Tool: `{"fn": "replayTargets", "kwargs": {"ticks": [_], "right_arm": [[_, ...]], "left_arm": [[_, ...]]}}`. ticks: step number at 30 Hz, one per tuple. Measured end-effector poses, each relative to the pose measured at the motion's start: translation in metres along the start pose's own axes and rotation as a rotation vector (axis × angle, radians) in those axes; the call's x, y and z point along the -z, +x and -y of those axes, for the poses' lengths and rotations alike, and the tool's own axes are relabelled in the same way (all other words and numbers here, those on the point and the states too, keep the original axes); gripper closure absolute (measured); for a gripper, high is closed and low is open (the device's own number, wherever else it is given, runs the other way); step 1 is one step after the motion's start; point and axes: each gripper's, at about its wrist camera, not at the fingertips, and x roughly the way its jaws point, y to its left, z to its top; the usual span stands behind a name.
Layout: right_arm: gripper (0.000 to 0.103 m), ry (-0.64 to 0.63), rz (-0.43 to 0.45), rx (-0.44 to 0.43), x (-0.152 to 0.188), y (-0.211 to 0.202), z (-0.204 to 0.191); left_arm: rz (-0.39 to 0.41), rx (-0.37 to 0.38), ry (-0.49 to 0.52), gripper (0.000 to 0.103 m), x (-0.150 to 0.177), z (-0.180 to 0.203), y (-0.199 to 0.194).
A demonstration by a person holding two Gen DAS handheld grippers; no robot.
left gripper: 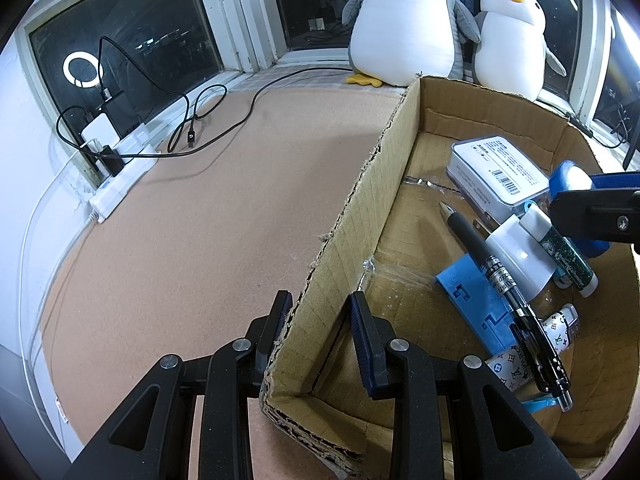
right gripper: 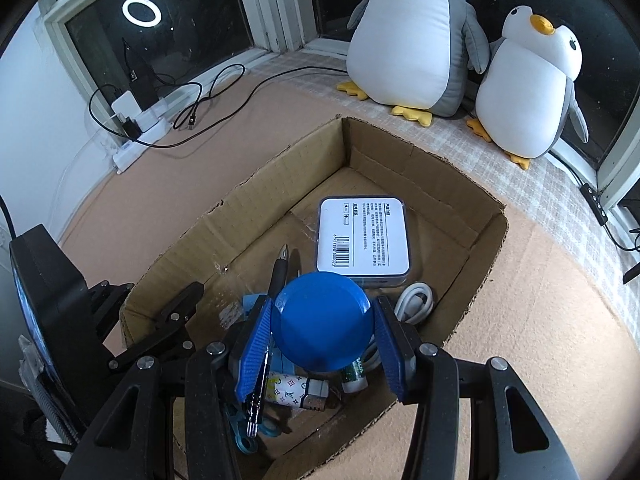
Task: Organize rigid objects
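The cardboard box (right gripper: pixel 460 216) is the biggest thing here, sitting open-topped on the tan bench (left gripper: pixel 200 200) with two stuffed penguins (right gripper: pixel 416 40) behind it at about twelve to one o'clock. The left gripper (left gripper: pixel 320 320) has its jaws together on the box's side wall, one inside and one outside, so the box should not slide while things go in. Inside, the white flat case (right gripper: pixel 362 236) lies toward twelve o'clock, a coiled white cable (right gripper: pixel 416 300) at about three o'clock, and the black pen (left gripper: pixel 504 280) runs diagonally across the floor over a blue plastic piece (left gripper: pixel 476 300); a patterned lighter (right gripper: pixel 296 392) and a small green-and-white tube (left gripper: pixel 568 260) sit at the near end. The right gripper (right gripper: pixel 324 332) is clamped on a round blue lid-like object (right gripper: pixel 320 320), held over the cluttered near half of the box. The step in hand looks like setting this blue object down, and doing it well probably means lowering until it rests on something firm before parting the jaws (the pen and tube underneath could make it tip or roll). The bare floor at about two o'clock, beside the case, seems the steadier spot, with the left grip kept firm.
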Motion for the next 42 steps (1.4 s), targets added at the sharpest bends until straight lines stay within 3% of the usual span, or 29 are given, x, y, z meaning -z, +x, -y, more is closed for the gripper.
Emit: {"fn": "replayTargets", "kwargs": {"ticks": [12, 24, 29, 32, 36, 42], "right_arm": [[0.052, 0.011, 0.012, -0.004, 0.003, -0.006, 0.003], [0.052, 0.042, 0.065, 0.033, 0.014, -0.042, 0.017], [0.042, 0.061, 0.102, 0.043, 0.024, -0.065, 0.026], [0.041, 0.085, 0.132, 0.046, 0.032, -0.083, 0.034], [0.04, 0.113, 0.161, 0.052, 0.04, -0.101, 0.043], [0.031, 0.149, 0.176, 0.09, 0.058, -0.119, 0.055]], "left_arm": [[-0.004, 0.0, -0.001, 0.072, 0.0, 0.0, 0.0], [-0.011, -0.01, 0.027, 0.071, -0.003, 0.004, -0.002], [0.033, -0.024, 0.053, 0.07, -0.006, 0.006, -0.017], [0.072, -0.032, 0.063, 0.07, -0.011, 0.007, -0.032], [0.121, -0.019, 0.073, 0.054, -0.016, 0.012, -0.054], [0.136, 0.011, 0.102, 0.054, -0.016, 0.024, -0.075]]}}
